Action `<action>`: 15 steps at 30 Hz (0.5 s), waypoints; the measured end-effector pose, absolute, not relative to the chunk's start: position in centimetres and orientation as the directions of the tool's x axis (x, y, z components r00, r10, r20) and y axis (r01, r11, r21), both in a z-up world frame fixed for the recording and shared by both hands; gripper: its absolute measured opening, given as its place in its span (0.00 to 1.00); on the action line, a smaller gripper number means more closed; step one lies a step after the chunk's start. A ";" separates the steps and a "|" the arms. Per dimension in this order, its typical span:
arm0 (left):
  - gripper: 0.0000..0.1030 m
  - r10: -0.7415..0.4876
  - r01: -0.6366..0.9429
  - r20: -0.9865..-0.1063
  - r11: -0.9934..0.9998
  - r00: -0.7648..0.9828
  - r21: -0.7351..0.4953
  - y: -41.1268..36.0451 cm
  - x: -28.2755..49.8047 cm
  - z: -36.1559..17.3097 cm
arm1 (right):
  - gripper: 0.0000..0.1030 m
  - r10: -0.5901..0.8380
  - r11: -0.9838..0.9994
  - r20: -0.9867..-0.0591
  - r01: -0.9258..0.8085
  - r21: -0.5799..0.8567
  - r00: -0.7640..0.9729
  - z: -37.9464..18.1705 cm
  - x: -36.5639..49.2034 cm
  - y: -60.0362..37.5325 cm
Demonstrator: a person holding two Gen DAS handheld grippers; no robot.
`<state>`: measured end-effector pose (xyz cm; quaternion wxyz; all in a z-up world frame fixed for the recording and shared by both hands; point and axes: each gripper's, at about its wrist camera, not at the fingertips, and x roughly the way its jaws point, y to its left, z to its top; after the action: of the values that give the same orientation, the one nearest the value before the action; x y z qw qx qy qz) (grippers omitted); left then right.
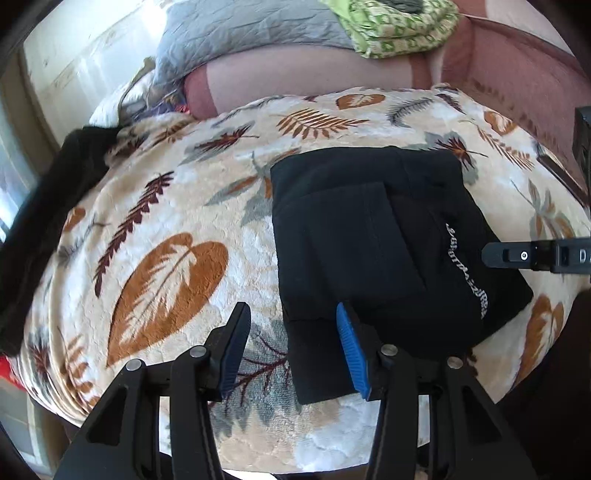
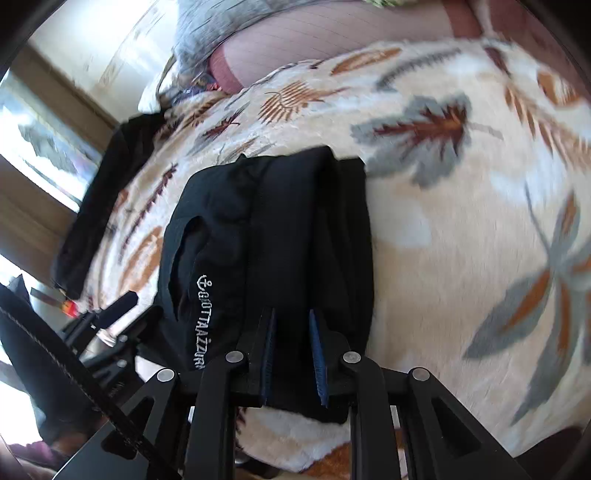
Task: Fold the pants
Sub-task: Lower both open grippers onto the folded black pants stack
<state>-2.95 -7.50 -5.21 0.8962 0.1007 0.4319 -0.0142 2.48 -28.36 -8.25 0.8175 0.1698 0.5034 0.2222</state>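
Since the right claw [image 2: 291,354] at the bottom middle of the right wrist view has its jaws only a little apart over the near hem of the black pants [image 2: 266,236], and I can't tell if the pads actually pinch the fabric, my worry is that lifting away could drag that top layer and pop the fold open. The left claw [image 1: 291,350], bottom centre of its own view, stands apart with nothing clamped, one blue pad over the pants' near left corner, so it could snag that corner too. The fluffy leaf-print blanket [image 1: 155,229] under everything looks grippy, which may bunch the bundle if it's slid. Count: two claws, one folded pair of pants mid-frame, one blanket, one other dark garment [image 1: 48,206] at the left edge, one grey quilt [image 1: 236,33] and one green bundle [image 1: 399,26] at the top.
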 end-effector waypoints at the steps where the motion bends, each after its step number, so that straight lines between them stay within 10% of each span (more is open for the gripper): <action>1: 0.47 0.044 0.130 -0.780 0.979 0.625 0.160 -7.3 -3.0 -5.0 | 0.19 0.550 0.832 -0.738 -0.180 0.524 0.391 -8.5 2.3 -28.7; 8: 0.60 -0.258 0.098 -0.818 0.965 0.514 -0.243 0.3 -3.4 -3.1 | 0.45 0.556 0.828 -0.737 -0.180 0.531 0.384 -8.2 1.4 -29.7; 15: 0.64 -0.237 -0.024 -0.837 0.958 0.494 -0.286 3.7 -1.0 -3.7 | 0.70 0.605 0.757 -0.636 -0.098 0.646 0.478 -7.5 1.7 -34.4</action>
<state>-1.03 3.67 -3.67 0.8543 -0.1309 0.4992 -0.0622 1.74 -34.40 -7.48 0.8150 0.2738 0.4628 0.2159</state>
